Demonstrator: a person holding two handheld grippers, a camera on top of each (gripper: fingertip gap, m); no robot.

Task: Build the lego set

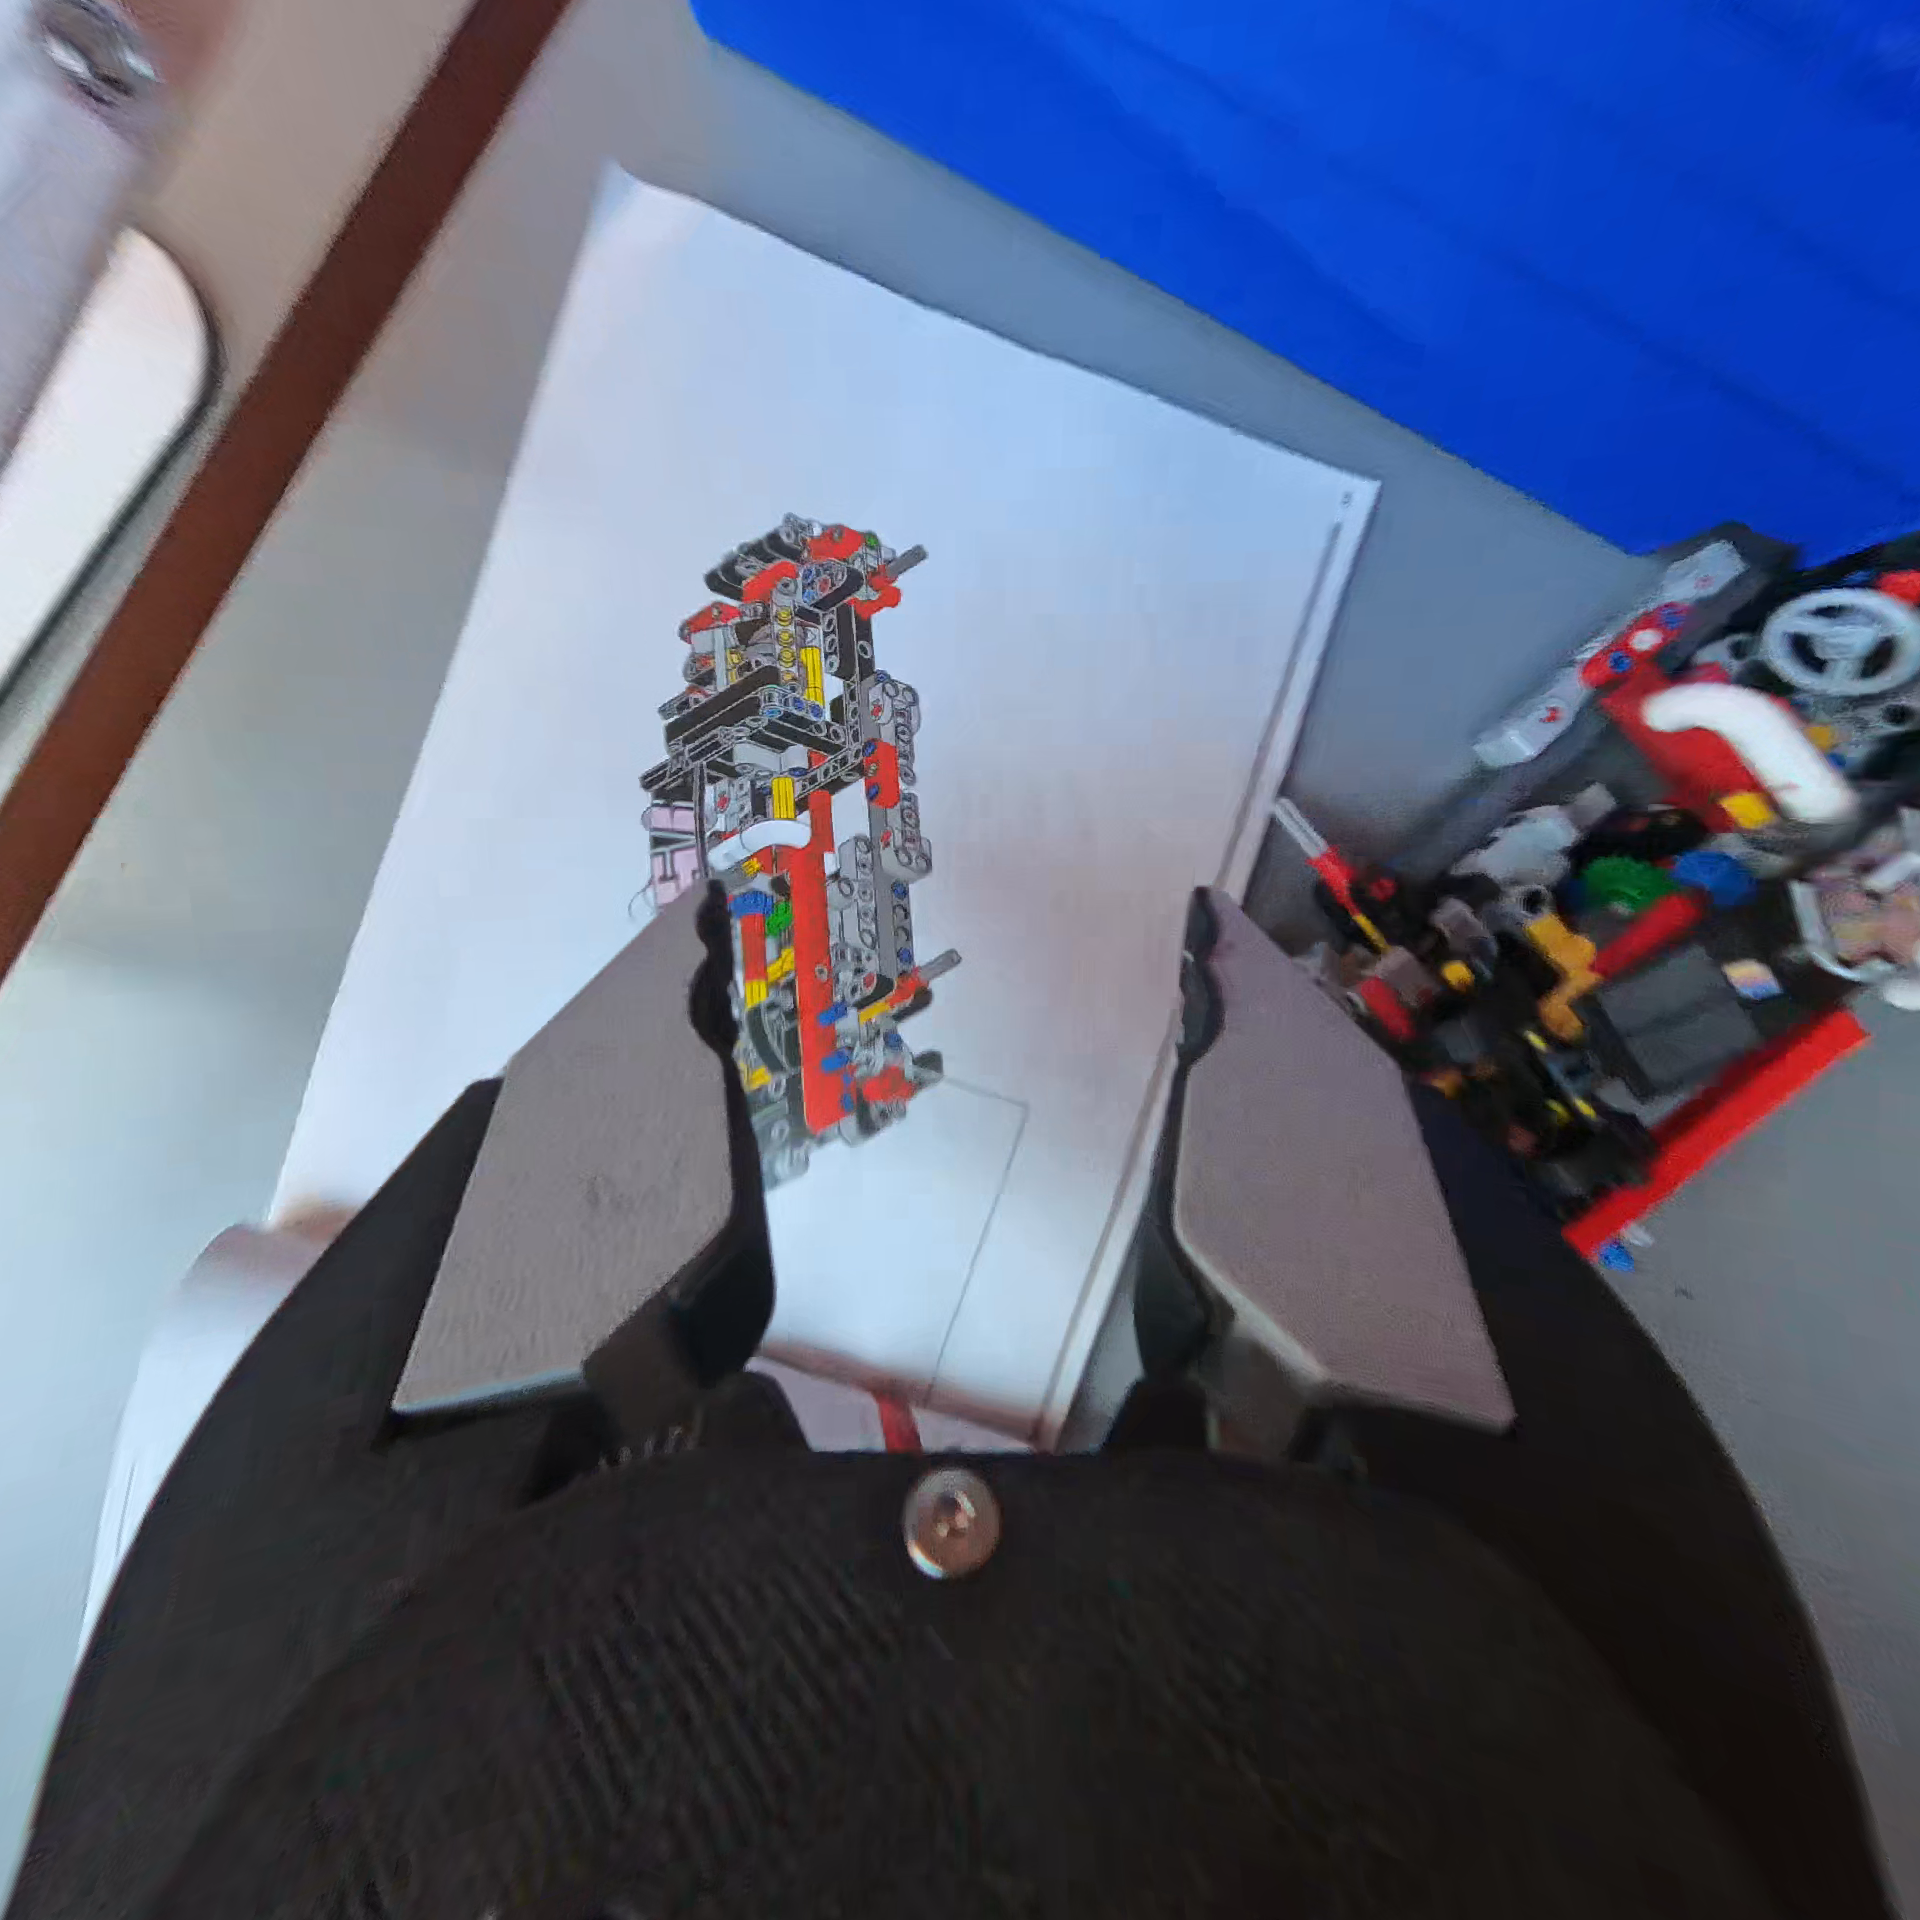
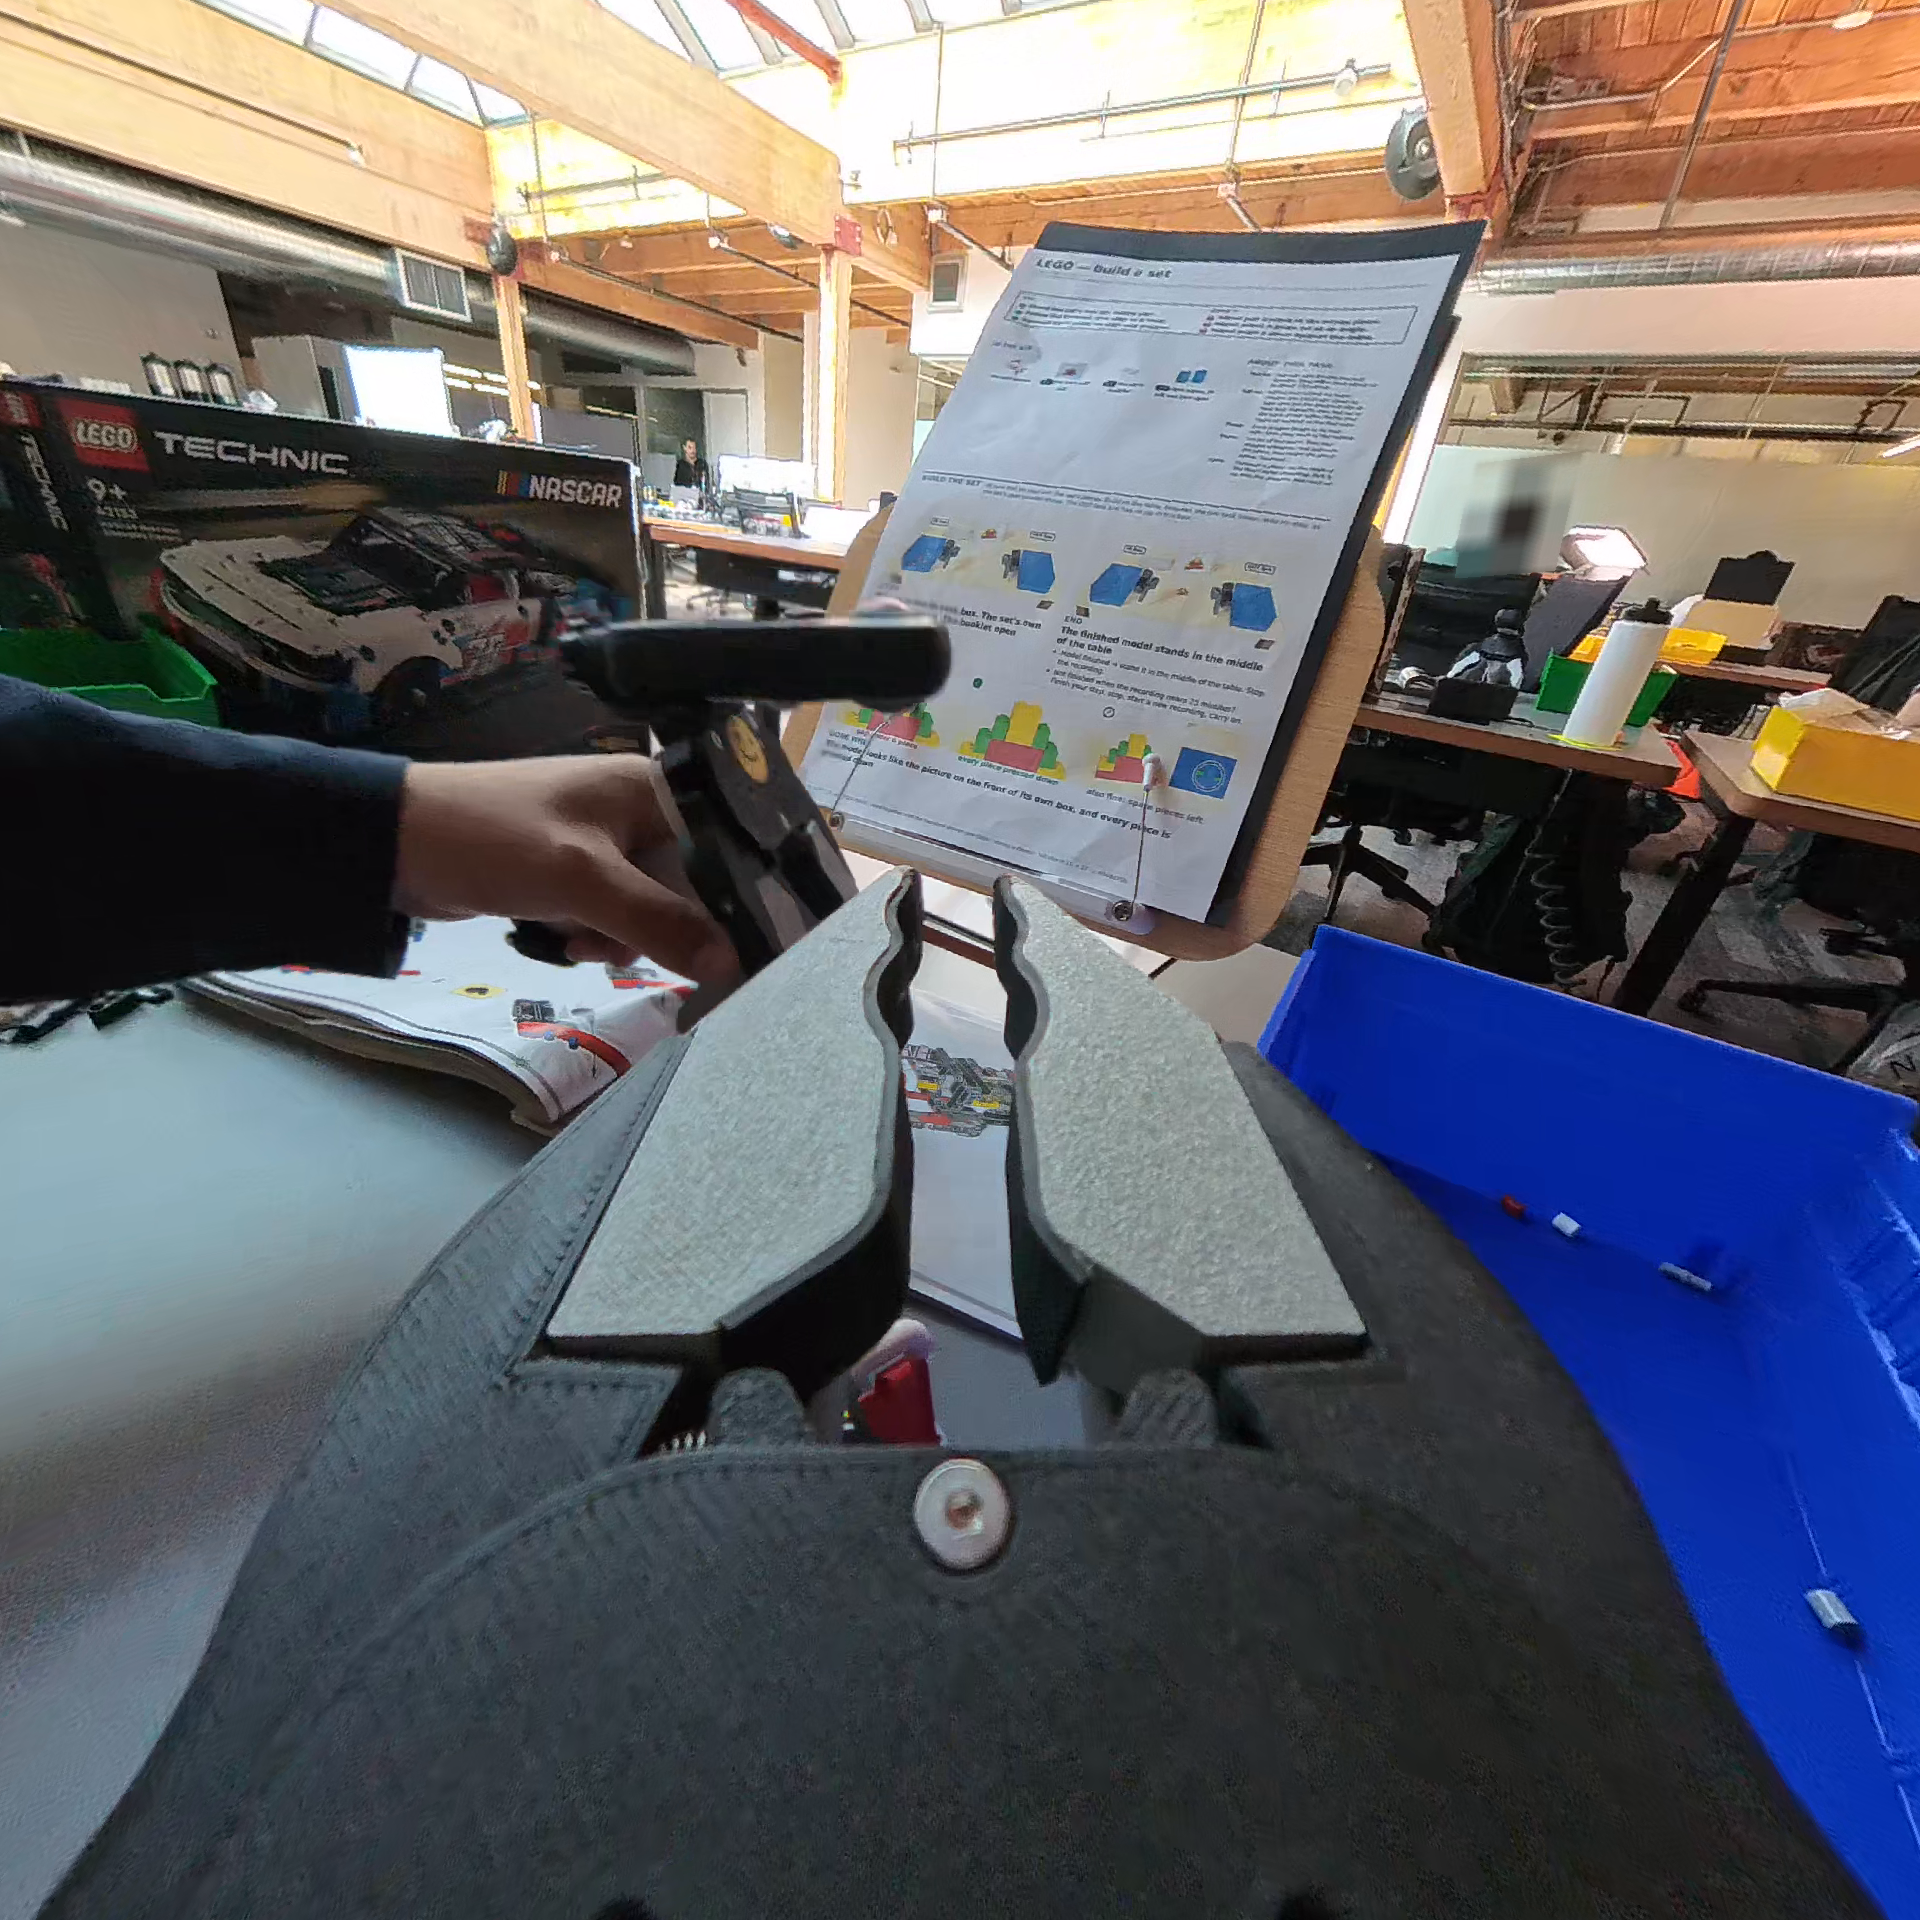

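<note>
Two tools are recorded over one open instruction booklet [image 1: 1039, 675], which is taken as the landmark and lies flat on the grey counter [image 1: 187, 987]. Left tool [image 1: 951, 966]: fingers spread wide, nothing between them; it is held above the booklet's near part, pointing down at the page. The printed model drawing [image 1: 800, 810] is seen just ahead of the left fingertip, its long axis running away from the tool along the page. Right tool [image 2: 958, 935]: fingers [image 2: 790, 1122] drawn narrow with a slim gap, nothing gripped; the same booklet is visible through that gap, ahead and below. The left tool is judged the nearer of the two to the page. Right of the booklet, a partly built brick model [image 1: 1662, 883] stands close beside its edge. Beyond the booklet, a blue bin [image 1: 1403, 208] is noted. Farther off, a sheet on a wooden stand [image 2: 1174, 561] is seen, and a set box [image 2: 332, 551].
</note>
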